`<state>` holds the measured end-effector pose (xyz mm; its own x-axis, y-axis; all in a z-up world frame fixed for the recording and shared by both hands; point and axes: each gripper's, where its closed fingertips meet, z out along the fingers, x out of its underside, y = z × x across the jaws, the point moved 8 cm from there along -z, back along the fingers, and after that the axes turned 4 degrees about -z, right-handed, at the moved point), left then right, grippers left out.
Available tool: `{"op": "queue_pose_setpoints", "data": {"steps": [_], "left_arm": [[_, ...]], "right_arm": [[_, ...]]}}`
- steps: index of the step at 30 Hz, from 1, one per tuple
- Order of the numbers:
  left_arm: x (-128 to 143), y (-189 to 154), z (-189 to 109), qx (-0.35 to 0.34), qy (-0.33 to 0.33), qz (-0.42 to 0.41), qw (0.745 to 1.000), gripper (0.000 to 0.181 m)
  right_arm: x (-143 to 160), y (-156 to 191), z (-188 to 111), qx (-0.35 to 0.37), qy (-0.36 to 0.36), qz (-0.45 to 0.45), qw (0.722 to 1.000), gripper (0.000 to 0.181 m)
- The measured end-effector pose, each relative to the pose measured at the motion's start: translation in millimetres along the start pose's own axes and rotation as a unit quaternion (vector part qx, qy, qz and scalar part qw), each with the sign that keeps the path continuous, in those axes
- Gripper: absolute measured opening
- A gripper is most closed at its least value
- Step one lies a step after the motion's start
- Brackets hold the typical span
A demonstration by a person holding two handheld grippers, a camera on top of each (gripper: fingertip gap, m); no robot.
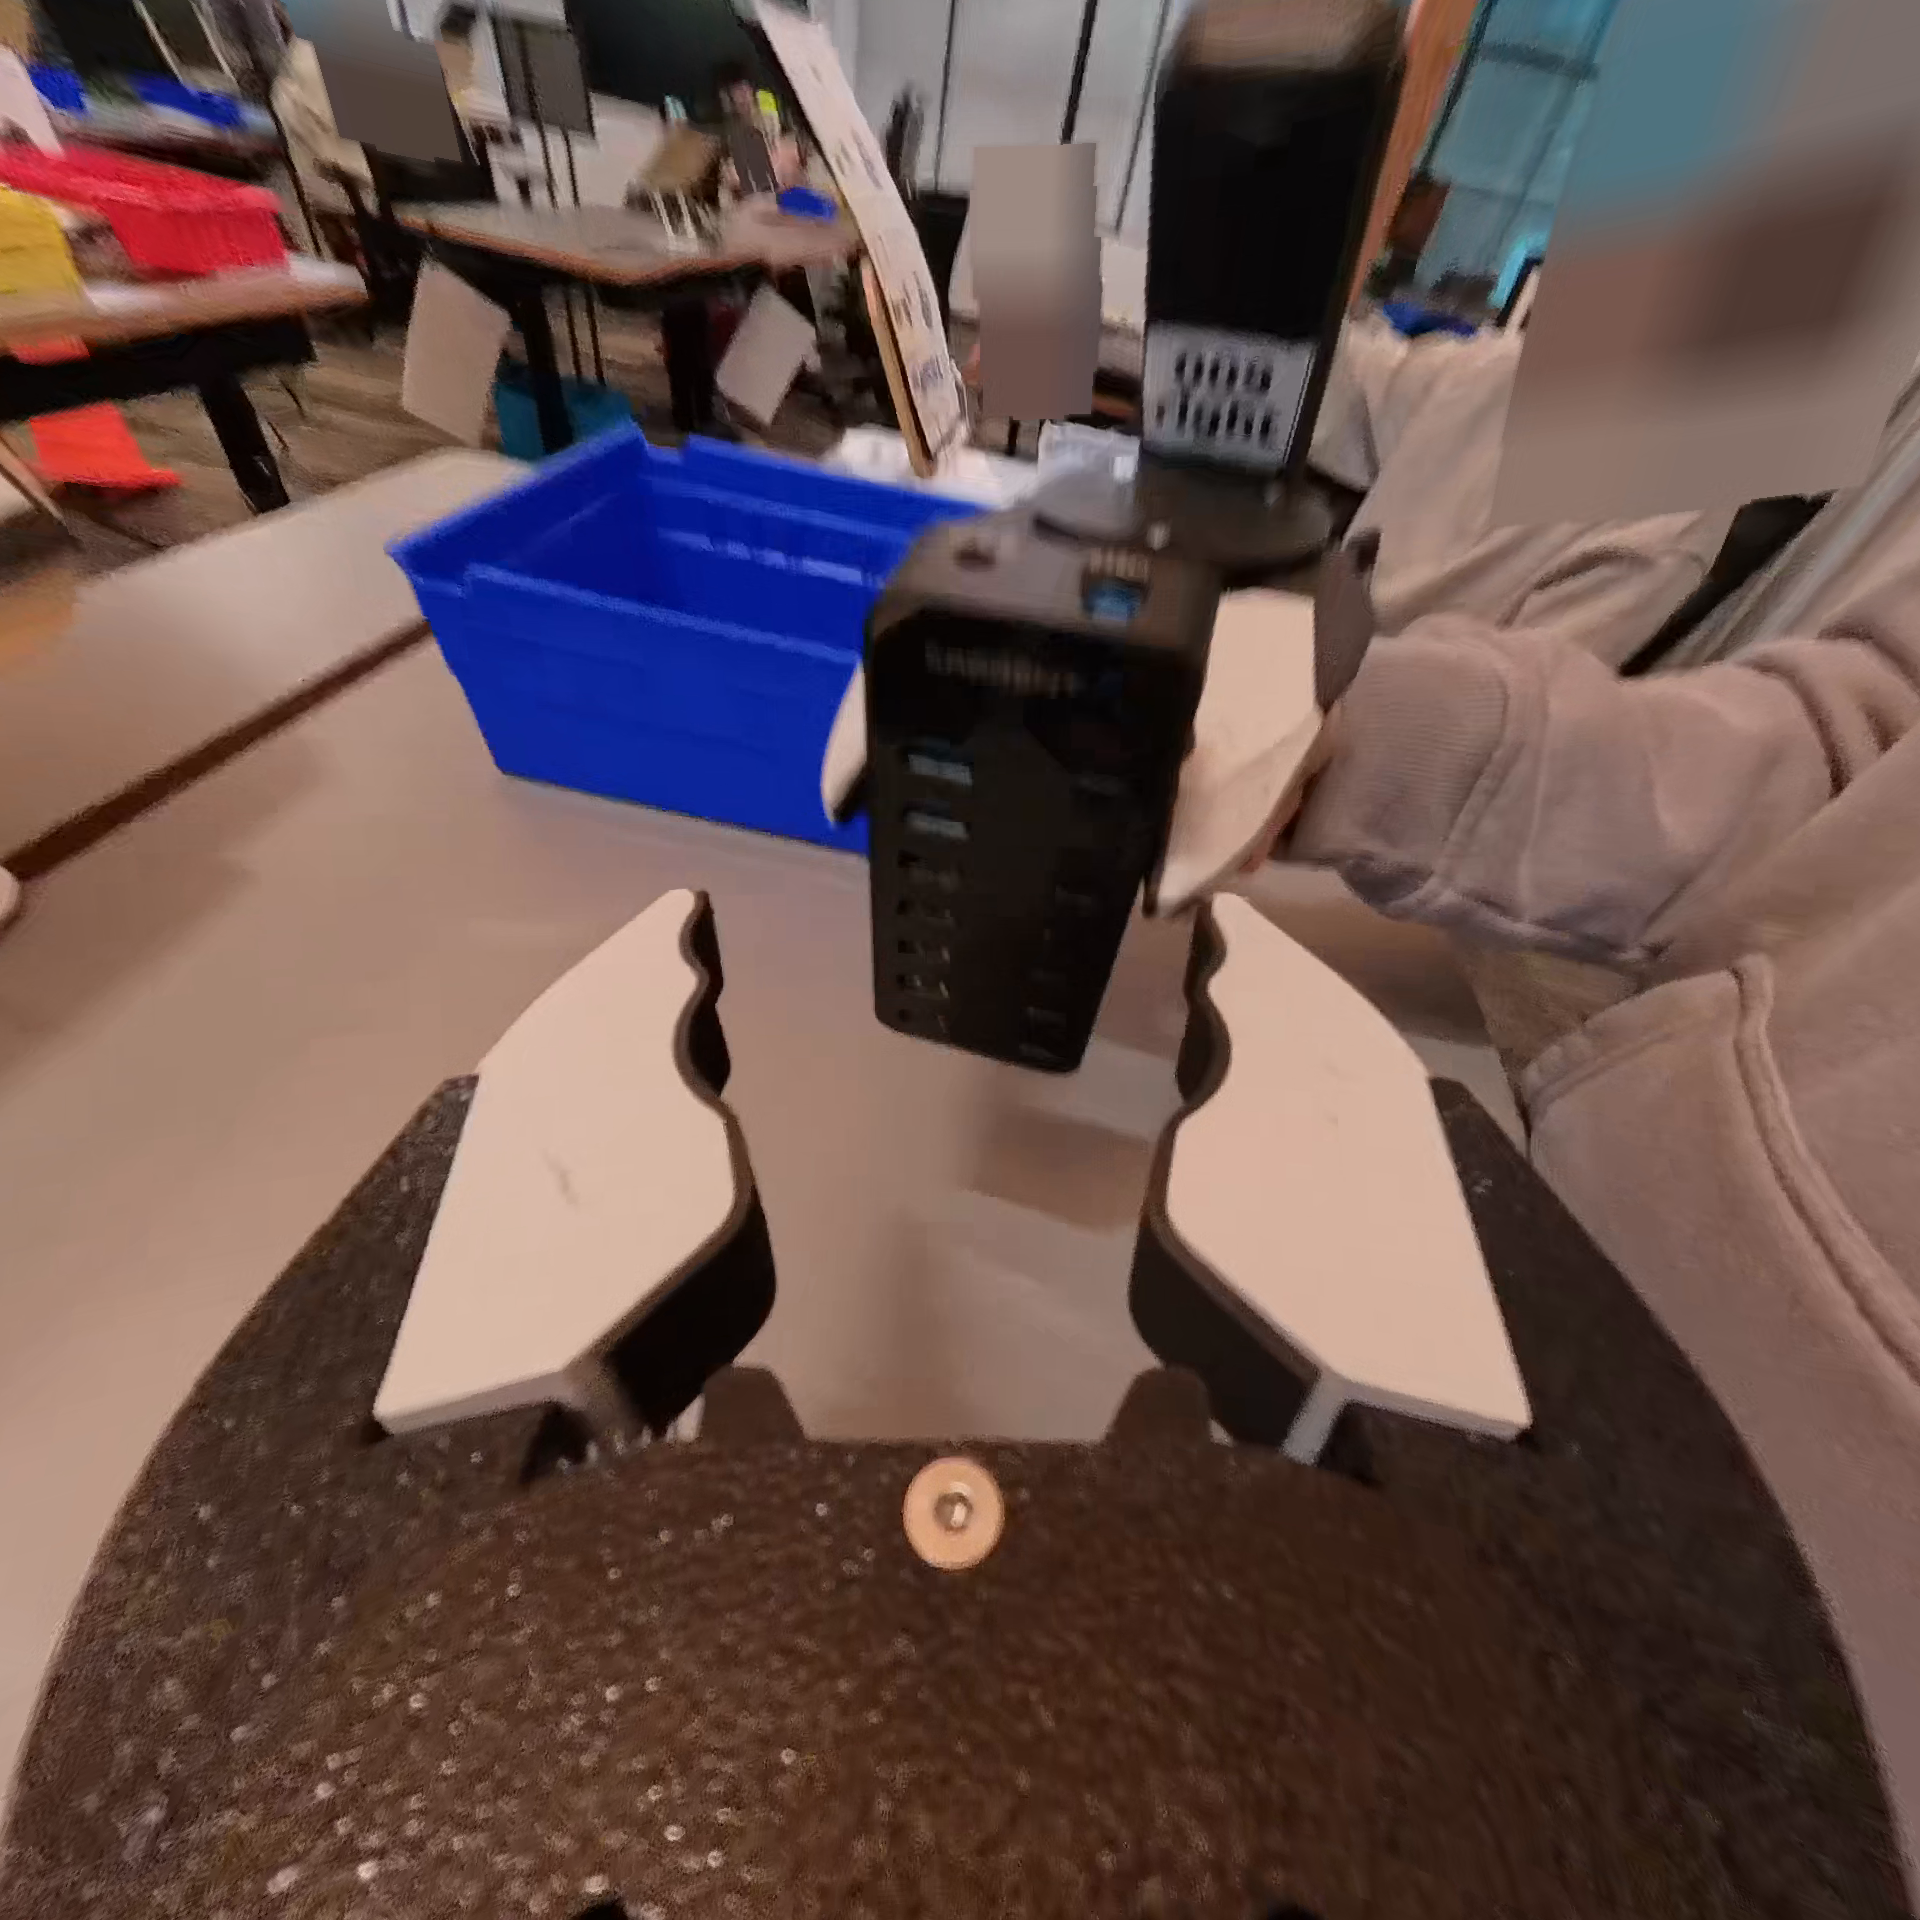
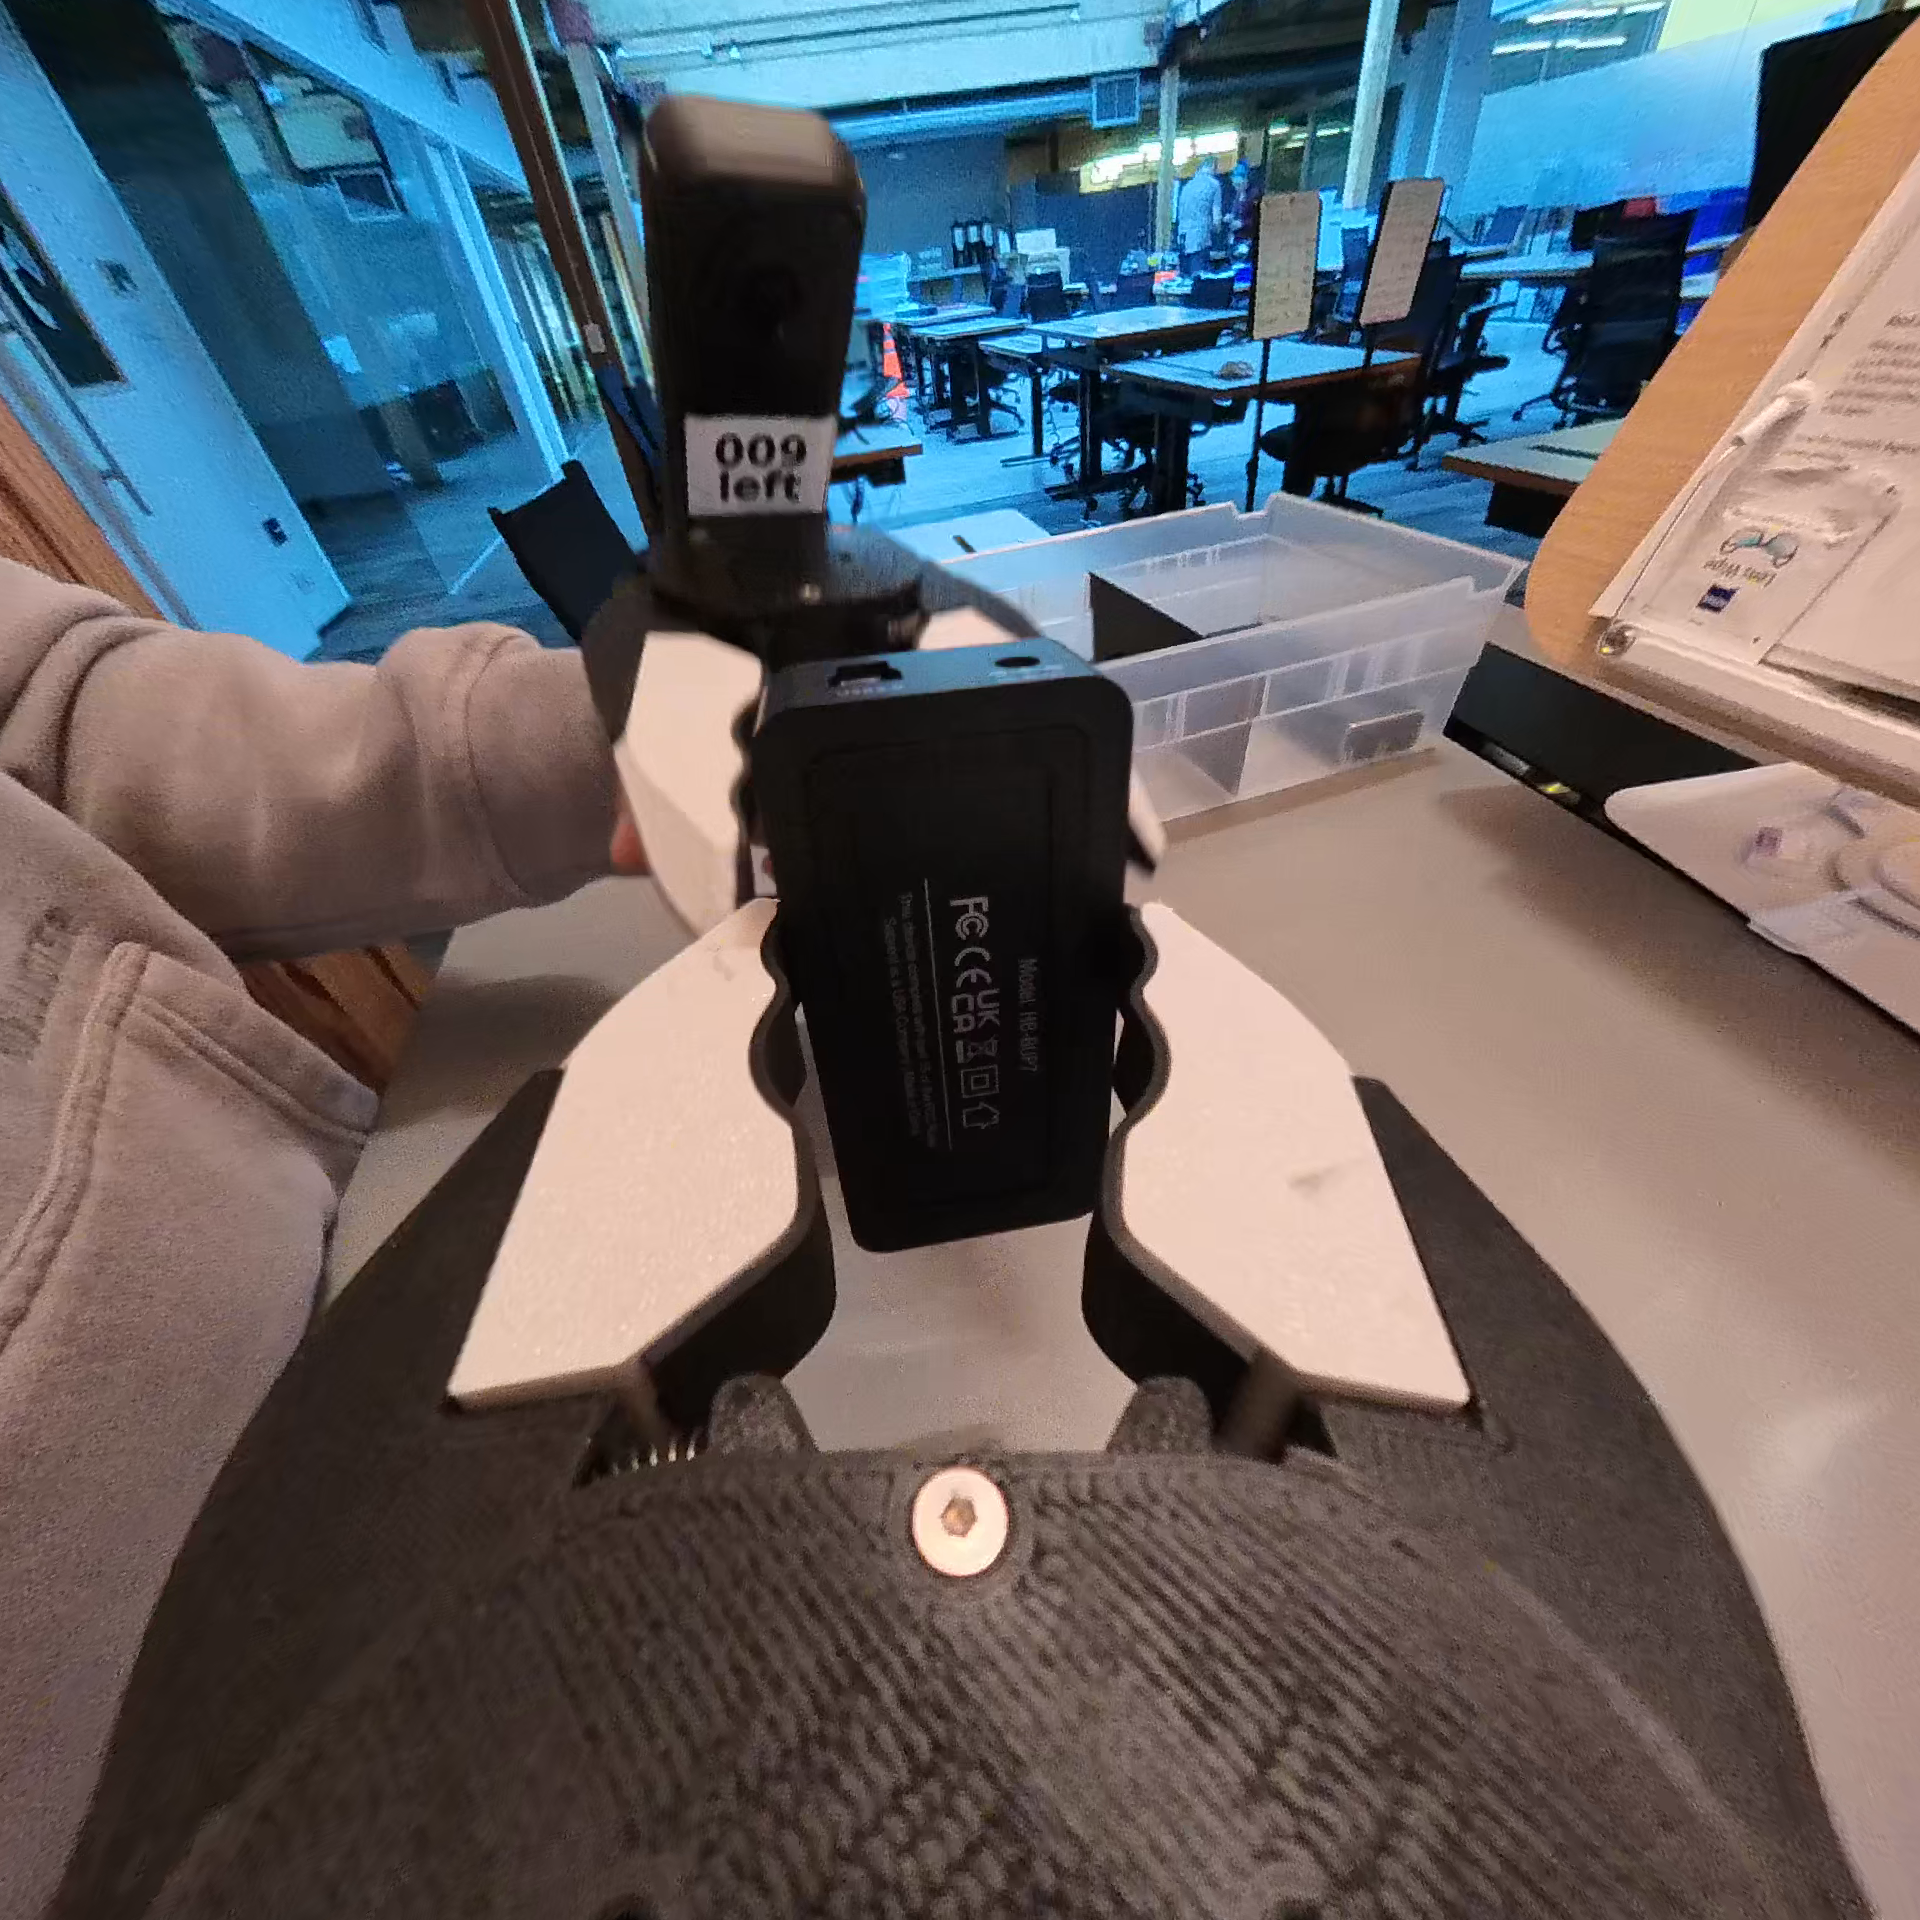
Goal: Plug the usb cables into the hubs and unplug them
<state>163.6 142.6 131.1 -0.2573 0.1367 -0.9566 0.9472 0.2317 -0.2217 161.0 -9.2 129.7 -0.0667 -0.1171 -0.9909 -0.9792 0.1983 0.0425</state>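
Observation:
A black USB hub [image 2: 935, 935] with several ports is held above the grey table [image 1: 260, 1039]. My right gripper [image 2: 951, 925] is shut on its sides, with the hub's printed underside facing that camera. In the left wrist view the hub's port face [image 1: 997, 831] shows, gripped by the right gripper [image 1: 1039, 769]. My left gripper [image 1: 951, 925] is open and empty. The hub's lower end hangs between its fingertips; I cannot tell if it touches them. One left finger [image 2: 675, 769] shows beside the hub. No cable is in view.
A blue bin [image 1: 644, 623] stands on the table behind the hub. A clear plastic organiser [image 2: 1299, 644] sits at the table's far side. A wooden board with papers [image 2: 1714, 416] leans at the right. A person's grey sleeves [image 1: 1558, 779] hold both grippers.

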Motion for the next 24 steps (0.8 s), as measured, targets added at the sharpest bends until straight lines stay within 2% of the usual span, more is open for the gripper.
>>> {"op": "queue_pose_setpoints", "data": {"steps": [2, 4, 7, 13, 16, 24], "left_arm": [[-11, -3, -3, -0.003, -0.037, 0.009, 0.999, 0.085], [-12, -7, 1, 0.004, -0.027, 0.018, 0.999, 0.08], [-11, -12, 7, 0.018, -0.022, 0.039, 0.999, 0.058], [-21, -18, 7, 0.022, -0.053, 0.06, 0.997, 0.057], [-32, -19, 6, 0.029, -0.082, 0.066, 0.994, 0.057], [-31, -19, 14, 0.047, -0.056, 0.069, 0.995, 0.057]], "right_arm": [[4, 2, 2, -0.015, -0.004, 0.007, 1.0, 0.059], [8, 5, 8, -0.025, -0.005, 0.015, 1.0, 0.059], [11, 8, 16, -0.034, -0.001, 0.019, 0.999, 0.059], [9, 9, 13, -0.031, -0.05, 0.029, 0.998, 0.061], [14, 10, 16, -0.031, -0.031, 0.038, 0.998, 0.075], [10, 11, 19, -0.009, -0.038, 0.017, 0.999, 0.066]]}}
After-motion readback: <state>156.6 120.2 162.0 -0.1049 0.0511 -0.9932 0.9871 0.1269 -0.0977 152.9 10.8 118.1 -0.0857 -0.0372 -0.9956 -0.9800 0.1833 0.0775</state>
